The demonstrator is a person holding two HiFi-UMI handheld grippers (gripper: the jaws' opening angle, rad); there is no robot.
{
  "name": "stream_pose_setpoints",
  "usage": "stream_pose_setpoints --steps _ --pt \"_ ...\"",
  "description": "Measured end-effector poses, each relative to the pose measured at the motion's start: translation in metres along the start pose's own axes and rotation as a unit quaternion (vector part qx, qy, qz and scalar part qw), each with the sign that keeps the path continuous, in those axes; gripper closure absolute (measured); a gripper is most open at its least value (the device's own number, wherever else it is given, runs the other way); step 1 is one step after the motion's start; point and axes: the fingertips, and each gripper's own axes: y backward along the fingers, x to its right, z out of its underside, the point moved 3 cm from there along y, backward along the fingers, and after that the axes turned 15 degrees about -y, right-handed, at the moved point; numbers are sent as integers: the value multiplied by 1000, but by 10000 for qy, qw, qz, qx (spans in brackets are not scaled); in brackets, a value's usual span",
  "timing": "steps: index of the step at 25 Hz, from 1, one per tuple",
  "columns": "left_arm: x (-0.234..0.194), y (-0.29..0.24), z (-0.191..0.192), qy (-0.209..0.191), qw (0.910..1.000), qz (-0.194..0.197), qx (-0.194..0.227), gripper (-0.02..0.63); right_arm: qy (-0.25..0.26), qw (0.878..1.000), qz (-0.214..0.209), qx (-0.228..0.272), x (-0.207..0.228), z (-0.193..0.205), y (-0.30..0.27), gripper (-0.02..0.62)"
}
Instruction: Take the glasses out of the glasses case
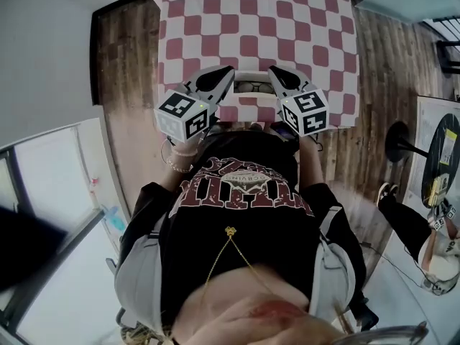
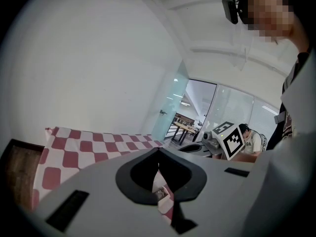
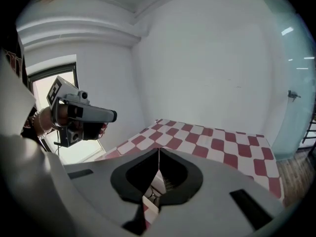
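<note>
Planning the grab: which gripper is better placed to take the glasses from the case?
Right, marginally. The left gripper and right gripper flank the glasses case, jaws shut; the right's tips look slightly nearer the glasses.

A counter [image 1: 259, 20] draped in red-and-white checks stretches ahead of the left tool [image 1: 230, 70] and the right tool [image 1: 273, 70]. Wooden floor [image 1: 122, 85] lies to both sides of them. A plain white wall [image 3: 207, 58] stands beyond the tools. A glass partition [image 2: 170, 102] rises right of the left tool, and a bright window [image 3: 40, 88] is left of the right tool.
</note>
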Motion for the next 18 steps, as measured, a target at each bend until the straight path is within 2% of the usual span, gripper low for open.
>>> stream_pose_setpoints --steps 4,10,18 --pt "-3 6 7 84 9999 -74 -36 598 59 9996 -40 -265 0 12 -10 575" --pt "-7 16 17 211 9996 -190 -92 598 -197 9979 -302 -539 1 28 -26 575" --pt "-13 31 28 354 9986 -363 -132 598 383 9890 -417 -1367 8 54 -49 575"
